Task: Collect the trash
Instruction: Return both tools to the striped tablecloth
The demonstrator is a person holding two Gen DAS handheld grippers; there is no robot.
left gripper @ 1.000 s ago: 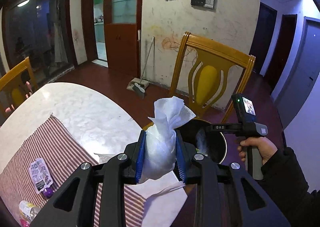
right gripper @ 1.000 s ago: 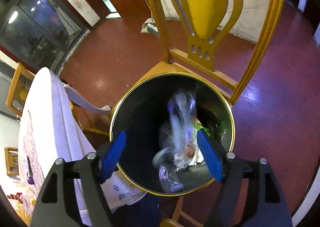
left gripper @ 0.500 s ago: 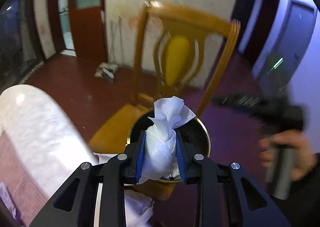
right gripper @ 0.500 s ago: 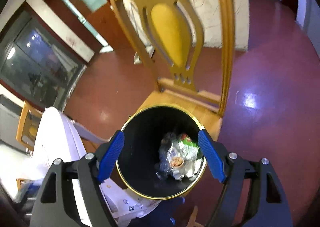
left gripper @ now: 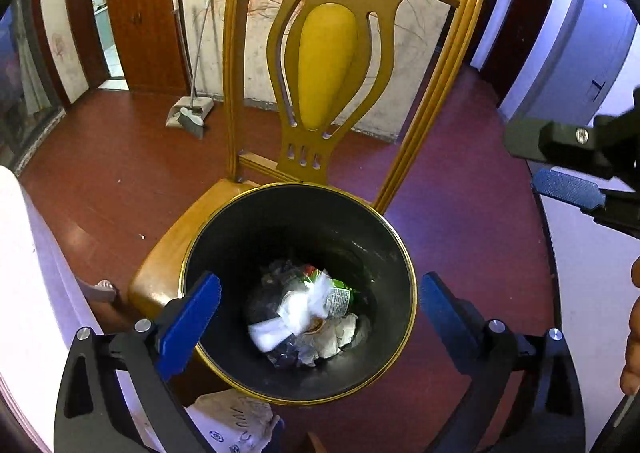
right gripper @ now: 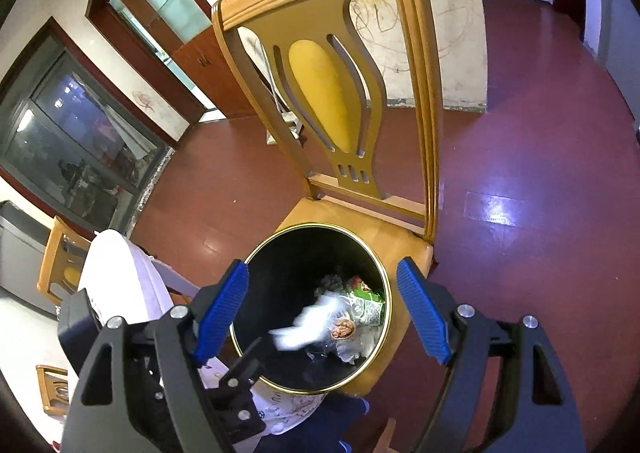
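A black bin with a gold rim point(left gripper: 400, 245) point(right gripper: 380, 273) stands on a yellow wooden chair seat point(left gripper: 168, 253) point(right gripper: 416, 249). A crumpled white tissue point(left gripper: 288, 317) point(right gripper: 308, 321), blurred, is falling inside the bin onto wrappers and plastic at the bottom. My left gripper point(left gripper: 320, 313) hangs over the bin mouth, its jaws opening wide, nothing between the blue pads point(left gripper: 188, 325). My right gripper point(right gripper: 324, 313) is open and empty above the bin too; part of it point(left gripper: 568, 185) shows at the right edge of the left wrist view.
The chair's tall back point(left gripper: 328, 53) point(right gripper: 332, 93) rises behind the bin. A white table edge point(left gripper: 24, 293) point(right gripper: 116, 273) lies to the left. A broom and dustpan point(left gripper: 190, 113) lean on the far wall. Dark red floor point(right gripper: 540, 133) surrounds the chair. Printed white paper point(left gripper: 232, 425) lies below the bin.
The left gripper swung from the table to above the bin, opened and let the white tissue go; it now drops into the bin. The right gripper rose and drew back slightly.
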